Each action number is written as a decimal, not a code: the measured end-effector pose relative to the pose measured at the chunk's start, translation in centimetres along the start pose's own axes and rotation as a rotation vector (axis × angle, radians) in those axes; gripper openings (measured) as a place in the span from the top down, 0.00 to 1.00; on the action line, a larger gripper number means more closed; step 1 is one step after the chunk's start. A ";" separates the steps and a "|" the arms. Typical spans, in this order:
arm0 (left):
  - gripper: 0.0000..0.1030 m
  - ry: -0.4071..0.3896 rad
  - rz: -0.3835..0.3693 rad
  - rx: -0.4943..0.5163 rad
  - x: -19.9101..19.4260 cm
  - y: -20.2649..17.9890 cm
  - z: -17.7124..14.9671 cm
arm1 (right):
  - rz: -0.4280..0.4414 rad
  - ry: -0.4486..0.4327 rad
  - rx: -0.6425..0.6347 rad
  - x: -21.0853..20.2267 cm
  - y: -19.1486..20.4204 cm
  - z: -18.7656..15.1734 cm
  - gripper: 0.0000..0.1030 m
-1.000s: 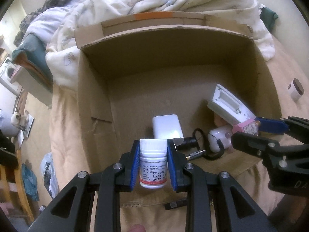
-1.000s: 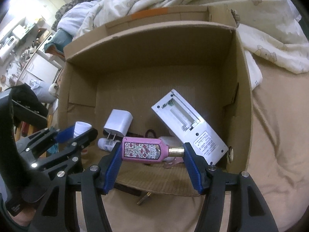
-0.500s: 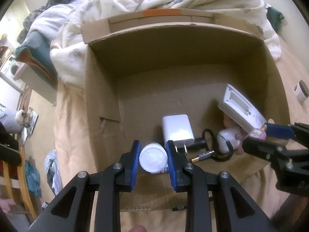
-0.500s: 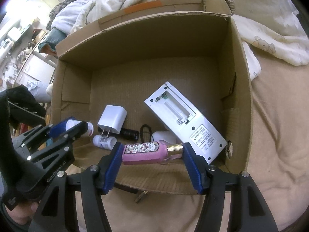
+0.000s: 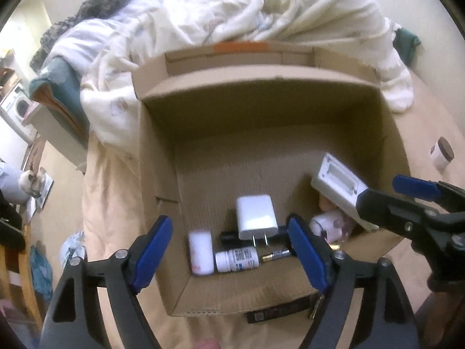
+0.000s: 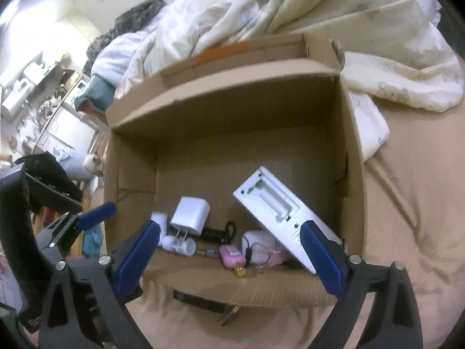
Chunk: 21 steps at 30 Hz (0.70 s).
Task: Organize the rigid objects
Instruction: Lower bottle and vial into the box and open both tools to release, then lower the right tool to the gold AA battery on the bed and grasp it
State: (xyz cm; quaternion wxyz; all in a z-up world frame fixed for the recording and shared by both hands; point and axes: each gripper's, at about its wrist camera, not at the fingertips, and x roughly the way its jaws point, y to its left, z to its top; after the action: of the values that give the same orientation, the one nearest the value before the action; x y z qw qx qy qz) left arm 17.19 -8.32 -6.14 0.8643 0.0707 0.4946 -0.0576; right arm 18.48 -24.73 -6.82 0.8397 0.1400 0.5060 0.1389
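An open cardboard box (image 5: 162, 157) (image 6: 354, 133) sits on the bed. My left gripper (image 5: 229, 250) is open and empty above its near edge. The white pill bottle (image 5: 200, 251) lies on the box floor beside a second white bottle (image 5: 237, 259), a white charger (image 5: 255, 216) and a small battery (image 5: 274, 253). My right gripper (image 6: 229, 257) is open and empty over the near right part. The pink perfume bottle (image 6: 232, 257) lies on the box floor below it, next to a white round device (image 6: 258, 245) and a leaning white remote-like case (image 6: 279, 209).
A rumpled white duvet (image 5: 232, 8) lies behind the box. A small brown-lidded jar (image 5: 441, 154) stands on the beige sheet to the right. A dark flat object (image 5: 276, 314) and a key lie in front of the box. A folded white cloth (image 6: 369, 125) lies right of the box.
Both grippers opened. The left let go of the white pill bottle and the right let go of the pink perfume bottle; both now lie in the box. Both grippers pulled back a little.
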 end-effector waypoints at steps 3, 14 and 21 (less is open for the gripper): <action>0.21 -0.014 0.003 -0.007 -0.3 0.2 0.1 | -0.009 -0.032 -0.013 -0.3 0.2 0.2 0.00; 0.21 -0.029 0.018 -0.023 -0.7 0.6 0.1 | -0.044 -0.032 -0.045 0.0 0.7 0.1 0.00; 0.21 -0.033 0.028 -0.033 -0.9 1.0 0.0 | -0.052 -0.062 -0.016 -0.7 0.6 0.3 0.00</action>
State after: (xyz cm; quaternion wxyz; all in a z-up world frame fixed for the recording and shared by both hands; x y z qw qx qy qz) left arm 16.89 -7.33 -5.32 0.8742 0.0623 0.4800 -0.0385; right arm 18.36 -24.47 -5.87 0.8594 0.1244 0.4821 0.1165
